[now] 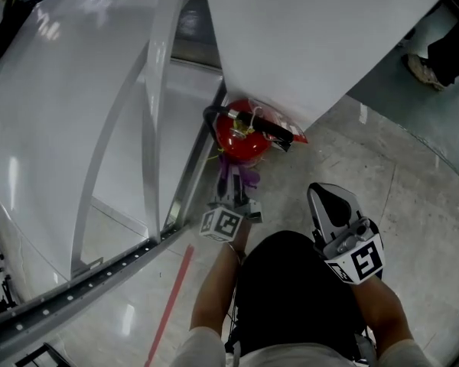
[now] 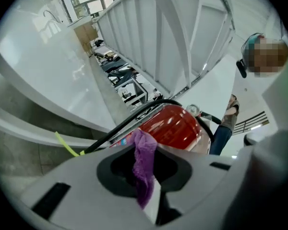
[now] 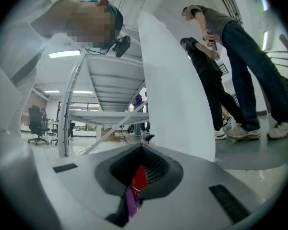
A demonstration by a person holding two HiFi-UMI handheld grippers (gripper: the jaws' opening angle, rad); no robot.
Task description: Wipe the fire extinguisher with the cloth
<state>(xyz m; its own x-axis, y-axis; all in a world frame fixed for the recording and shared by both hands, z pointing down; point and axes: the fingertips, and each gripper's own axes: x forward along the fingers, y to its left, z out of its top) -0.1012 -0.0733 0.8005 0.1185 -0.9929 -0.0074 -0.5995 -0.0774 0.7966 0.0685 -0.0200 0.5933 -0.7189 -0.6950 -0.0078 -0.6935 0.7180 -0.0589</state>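
Note:
A red fire extinguisher (image 1: 241, 138) with a black hose and handle stands on the floor against a white panel. My left gripper (image 1: 234, 180) points at its near side and is shut on a purple cloth (image 1: 248, 177). In the left gripper view the cloth (image 2: 145, 163) hangs from the closed jaws, right in front of the red cylinder (image 2: 175, 127) and its black hose (image 2: 129, 118). My right gripper (image 1: 325, 199) is held off to the right, apart from the extinguisher, shut and empty. In the right gripper view the gripper (image 3: 142, 152) has its jaws closed.
Large white curved panels (image 1: 76, 105) and a grey metal rail (image 1: 99, 270) lie left of the extinguisher. A red strip (image 1: 172, 304) runs along the floor. People (image 3: 240, 71) stand to the right, and a shoe (image 1: 424, 71) shows at the top right. A yellow tag (image 2: 67, 145) hangs by the hose.

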